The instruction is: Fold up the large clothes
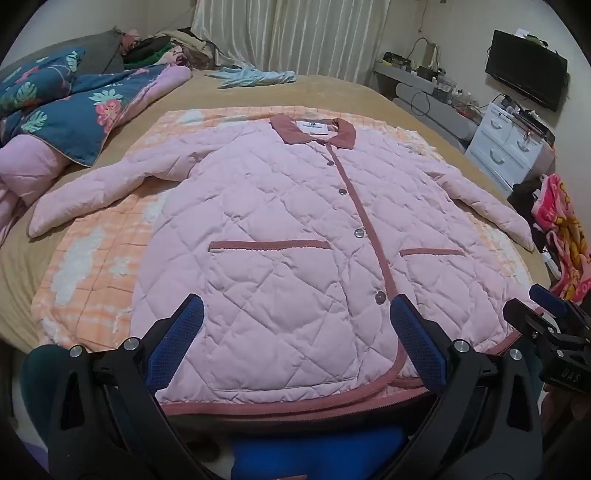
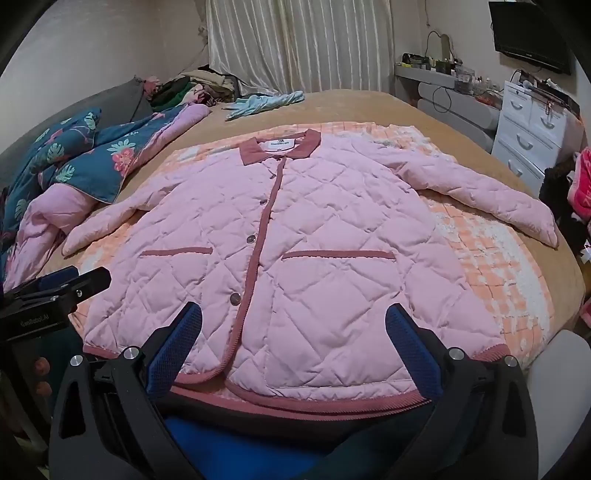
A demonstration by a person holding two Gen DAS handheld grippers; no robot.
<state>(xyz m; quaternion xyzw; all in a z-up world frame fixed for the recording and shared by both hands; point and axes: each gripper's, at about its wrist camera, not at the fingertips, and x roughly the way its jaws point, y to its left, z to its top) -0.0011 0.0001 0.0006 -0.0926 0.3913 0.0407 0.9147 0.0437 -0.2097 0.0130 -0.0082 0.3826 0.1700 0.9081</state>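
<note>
Left gripper (image 1: 295,317): jaws spread full wide, nothing between them, held above the near hem of the jacket.
Right gripper (image 2: 293,321): same, full wide and empty, beside the left one at the bed's near edge.
Quilted pink jacket (image 1: 280,236): face up, buttoned, unfolded; hem at the near edge of the bed, collar (image 1: 314,133) toward the far edge, both sleeves spread out to the sides. Lies on an orange checked blanket (image 1: 85,266).
Step in hand, as judged: first fold not yet begun. Best done by taking a sleeve near the cuff and laying it across the chest, each side in turn; padded cloth is bulky, so take a deep bite and smooth as it goes.
Bed (image 1: 351,88): tan cover.
Left side: floral blue quilt (image 1: 74,107), bunched.
Far edge: pale blue garment (image 1: 255,75); curtain (image 1: 295,33) behind.
Right of the bed: white drawers (image 1: 509,136), wall screen (image 1: 526,68).
</note>
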